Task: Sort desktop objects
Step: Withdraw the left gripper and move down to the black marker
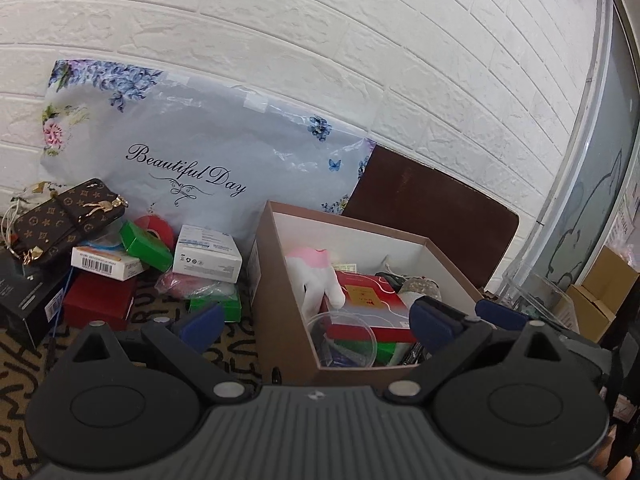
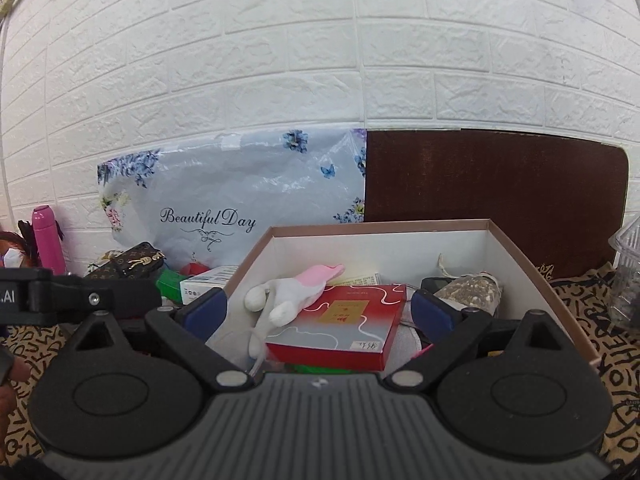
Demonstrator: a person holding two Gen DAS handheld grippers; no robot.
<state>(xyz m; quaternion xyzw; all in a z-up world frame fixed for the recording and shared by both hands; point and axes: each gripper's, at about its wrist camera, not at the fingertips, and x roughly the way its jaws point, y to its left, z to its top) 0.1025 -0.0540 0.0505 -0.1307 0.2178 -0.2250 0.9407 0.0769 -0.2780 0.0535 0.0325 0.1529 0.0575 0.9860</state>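
Observation:
A brown cardboard box (image 1: 280, 280) with a white inside (image 2: 520, 264) holds a red and grey flat box (image 2: 340, 324), a white and pink plush toy (image 2: 292, 292), a clear plastic lid (image 1: 344, 336) and a speckled pouch (image 2: 468, 292). My left gripper (image 1: 316, 320) is open and empty, over the box's left wall. My right gripper (image 2: 320, 312) is open and empty, above the box's near edge. Left of the box lies a pile: a white carton (image 1: 208, 254), green boxes (image 1: 146, 246), a red box (image 1: 100, 300), a monogram phone case (image 1: 68, 216).
A flowered "Beautiful Day" plastic bag (image 1: 192, 148) leans on the white brick wall. A brown board (image 2: 496, 196) stands behind the box. A pink bottle (image 2: 48, 240) is at far left. A clear plastic container (image 2: 628, 276) is at right. The patterned tablecloth (image 2: 616, 360) covers the table.

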